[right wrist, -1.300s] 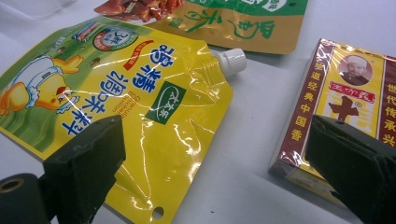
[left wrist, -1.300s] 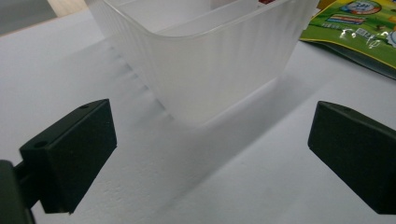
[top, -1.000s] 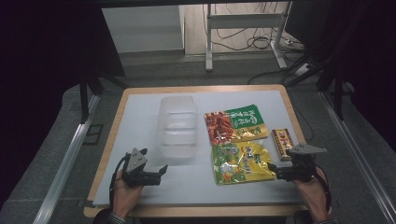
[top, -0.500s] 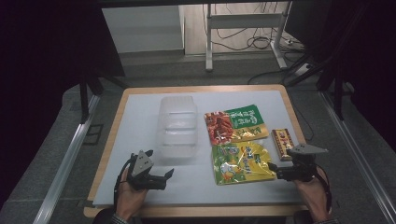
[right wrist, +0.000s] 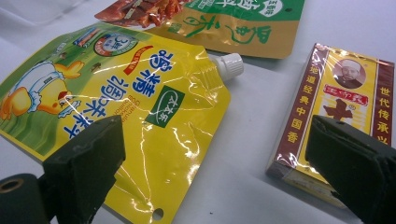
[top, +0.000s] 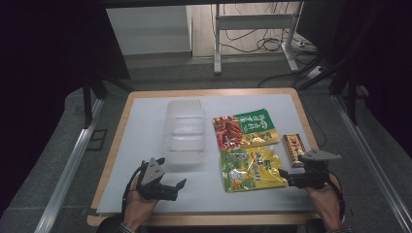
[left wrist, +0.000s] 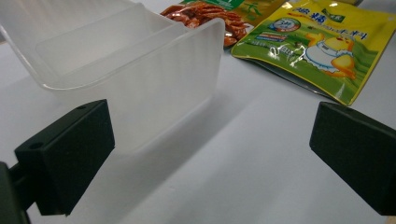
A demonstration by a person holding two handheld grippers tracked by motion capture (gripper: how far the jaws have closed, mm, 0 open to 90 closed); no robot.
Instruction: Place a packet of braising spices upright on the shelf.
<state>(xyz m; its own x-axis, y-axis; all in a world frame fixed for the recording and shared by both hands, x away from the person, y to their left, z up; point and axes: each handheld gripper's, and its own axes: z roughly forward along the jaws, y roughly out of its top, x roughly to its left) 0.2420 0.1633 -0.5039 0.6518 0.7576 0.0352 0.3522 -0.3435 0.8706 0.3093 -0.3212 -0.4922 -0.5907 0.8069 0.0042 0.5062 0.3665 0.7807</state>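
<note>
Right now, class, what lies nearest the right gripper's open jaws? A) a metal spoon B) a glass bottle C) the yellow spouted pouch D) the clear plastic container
C: in the right gripper view the yellow spouted pouch lies flat between the jaws of the open right gripper, its white cap pointing towards the small box.
</note>
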